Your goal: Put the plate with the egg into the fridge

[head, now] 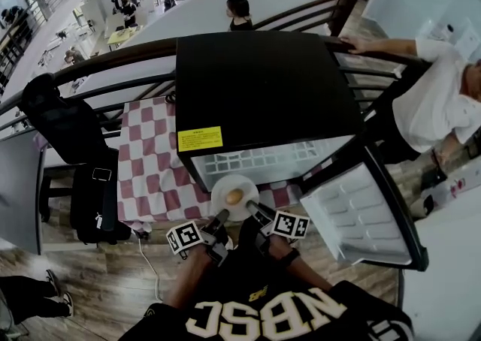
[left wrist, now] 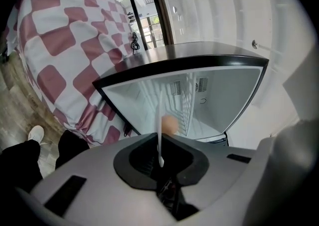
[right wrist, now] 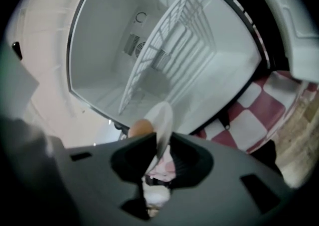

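A white plate [head: 222, 188] with a brown egg [head: 234, 197] on it hovers level just before the open mouth of a small black fridge [head: 263, 84]. My left gripper [head: 223, 218] is shut on the plate's near rim; in the left gripper view that rim [left wrist: 160, 135] runs edge-on into the left gripper [left wrist: 160, 158], with the egg [left wrist: 170, 124] beyond. My right gripper [head: 252, 208] is at the same rim. In the right gripper view the plate [right wrist: 162, 120] stands between the jaws of the right gripper [right wrist: 162, 148] with a gap beside it, the egg [right wrist: 141, 127] alongside.
The fridge door [head: 361, 215] hangs open to the right. Inside is a white wire shelf [right wrist: 169, 56]. A red-and-white checked cloth [head: 150, 167] covers the table to the left, with a black bag [head: 68, 129] beyond. A person [head: 436, 99] leans on the railing at right.
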Tool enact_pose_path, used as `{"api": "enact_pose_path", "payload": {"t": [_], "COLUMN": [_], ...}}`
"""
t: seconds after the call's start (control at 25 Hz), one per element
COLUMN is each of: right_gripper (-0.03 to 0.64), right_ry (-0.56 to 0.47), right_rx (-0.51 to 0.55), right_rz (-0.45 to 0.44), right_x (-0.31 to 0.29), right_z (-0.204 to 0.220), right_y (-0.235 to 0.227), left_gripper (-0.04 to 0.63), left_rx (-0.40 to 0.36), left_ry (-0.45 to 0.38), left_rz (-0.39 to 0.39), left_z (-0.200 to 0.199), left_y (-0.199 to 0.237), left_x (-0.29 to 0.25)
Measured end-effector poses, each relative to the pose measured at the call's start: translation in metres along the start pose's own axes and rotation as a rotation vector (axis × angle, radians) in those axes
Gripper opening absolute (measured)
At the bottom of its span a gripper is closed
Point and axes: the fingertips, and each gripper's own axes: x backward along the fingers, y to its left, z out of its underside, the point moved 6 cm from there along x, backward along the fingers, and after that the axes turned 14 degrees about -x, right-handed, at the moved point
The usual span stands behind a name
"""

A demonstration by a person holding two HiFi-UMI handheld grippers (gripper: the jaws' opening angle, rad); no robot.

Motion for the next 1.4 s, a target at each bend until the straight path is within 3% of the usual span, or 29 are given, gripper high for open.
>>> {"api": "enact_pose_path", "payload": {"t": [0.36, 0.88, 1.4], "right_gripper": [0.077, 0.077, 0.077], "right_ry": [0.043, 0.068, 0.083], "right_rx": [0.028, 0.029, 0.045], "right_rz": [0.023, 0.108, 0.122], "right_x": [-0.019, -0.039, -0.059], "right_z": [-0.008, -0.032, -0.062], "right_y": [-0.027, -0.065, -0.08], "left_gripper": [0.032, 0.032, 0.032], "left_rx": [0.106, 0.168, 0.238], "left_ry": [-0.008, -0.023, -0.094], "left_rz": [-0.038, -0.135, -0.187], "left_z": [0.008, 0.016, 0.012], "left_y": [0.039, 0.071, 0.084], "left_x": [-0.015, -0.051, -0.081]}}
